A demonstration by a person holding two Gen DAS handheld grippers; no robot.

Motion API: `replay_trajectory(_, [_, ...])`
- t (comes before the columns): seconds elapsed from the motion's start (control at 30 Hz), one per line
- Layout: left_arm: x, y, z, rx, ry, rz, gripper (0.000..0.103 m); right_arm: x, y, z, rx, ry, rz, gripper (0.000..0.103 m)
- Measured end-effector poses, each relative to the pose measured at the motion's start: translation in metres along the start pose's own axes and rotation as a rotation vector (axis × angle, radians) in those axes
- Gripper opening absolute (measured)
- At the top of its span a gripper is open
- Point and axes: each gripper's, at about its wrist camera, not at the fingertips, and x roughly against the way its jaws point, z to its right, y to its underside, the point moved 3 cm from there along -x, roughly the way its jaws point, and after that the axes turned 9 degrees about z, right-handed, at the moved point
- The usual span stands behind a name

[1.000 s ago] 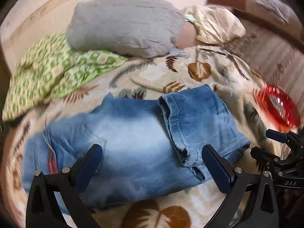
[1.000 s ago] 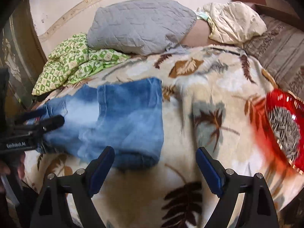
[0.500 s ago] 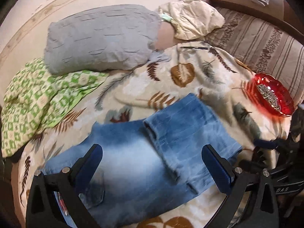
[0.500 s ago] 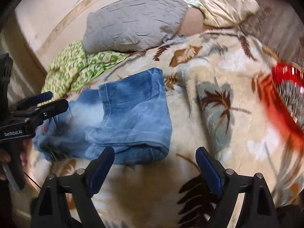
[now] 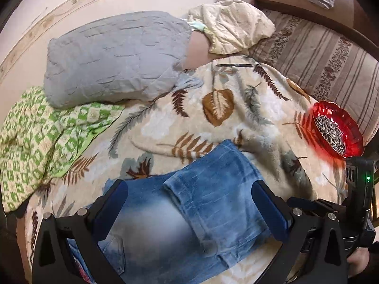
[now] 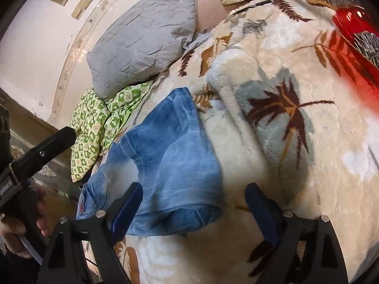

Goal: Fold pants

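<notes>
The left gripper (image 5: pixel 189 206) hangs with its blue pads spread wide and nothing between them, just above the jeans (image 5: pixel 180 222), which lie part-folded on the near edge of the leaf-print blanket (image 5: pixel 236 118): the leg end is turned back over the seat half, and the waist end trails off to the near left.

At the far left a green checked cloth (image 5: pixel 40 137) lies bunched, with a grey pillow (image 5: pixel 113 56) behind it. Both sit well apart from the denim, so a sweep that way would hardly snag them.

The blanket is plush and rucked into ridges just right of the jeans. A low pinch at the fold could likely catch pile along with denim and drag the bedding up, spoiling the fold.

The right gripper (image 6: pixel 194 210) is likewise splayed and empty, above the folded near-right corner of the jeans. If it bites only the top layer, the layers beneath may slide apart.

At the far right, a red dish of seeds (image 5: pixel 337 130) rests on the same soft blanket, so a hard tug or a wide swing could tip it.
</notes>
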Motion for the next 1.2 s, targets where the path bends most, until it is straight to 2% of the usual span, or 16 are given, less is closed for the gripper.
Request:
replay_trajectory(0.1, [0.010, 0.012, -0.014, 0.023, -0.018, -0.004, 0.103, 0.002, 0.001, -0.007, 0.033, 0.012, 0.014, 0.090])
replay_trajectory(0.23, [0.028, 0.044, -0.049, 0.080, -0.087, -0.021, 0.103, 0.013, -0.001, -0.020, 0.086, 0.021, 0.054, 0.090])
replay_trajectory(0.33, [0.047, 0.078, -0.082, 0.206, -0.137, -0.031, 0.103, 0.024, -0.004, -0.043, 0.179, 0.023, 0.109, 0.090])
replay_trajectory(0.4, [0.059, 0.103, -0.101, 0.302, -0.169, -0.033, 0.103, 0.024, -0.004, -0.063, 0.241, 0.000, 0.106, 0.090])
replay_trajectory(0.53, [0.083, 0.167, -0.135, 0.558, -0.216, -0.052, 0.103, 0.012, 0.003, -0.102, 0.350, -0.065, 0.063, 0.090])
replay_trajectory(0.63, [0.094, 0.209, -0.151, 0.705, -0.234, -0.071, 0.103, -0.004, 0.015, -0.127, 0.401, -0.104, 0.010, 0.090])
replay_trajectory(0.77, [0.101, 0.251, -0.171, 0.885, -0.236, -0.080, 0.103, -0.019, 0.036, -0.160, 0.488, -0.160, -0.045, 0.090])
replay_trajectory(0.87, [0.104, 0.262, -0.177, 0.988, -0.208, -0.044, 0.103, -0.027, 0.045, -0.177, 0.535, -0.183, -0.071, 0.090])
replay_trajectory(1.0, [0.085, 0.261, -0.188, 1.109, -0.152, 0.020, 0.103, -0.032, 0.049, -0.189, 0.546, -0.190, -0.090, 0.090])
replay_trajectory(1.07, [0.071, 0.263, -0.200, 1.226, -0.125, 0.071, 0.103, -0.030, 0.049, -0.194, 0.560, -0.195, -0.091, 0.090])
replay_trajectory(1.13, [0.060, 0.269, -0.211, 1.334, -0.149, 0.102, 0.103, -0.027, 0.050, -0.200, 0.591, -0.202, -0.091, 0.090])
replay_trajectory(1.2, [0.061, 0.269, -0.213, 1.377, -0.183, 0.146, 0.103, -0.025, 0.051, -0.213, 0.635, -0.214, -0.090, 0.090])
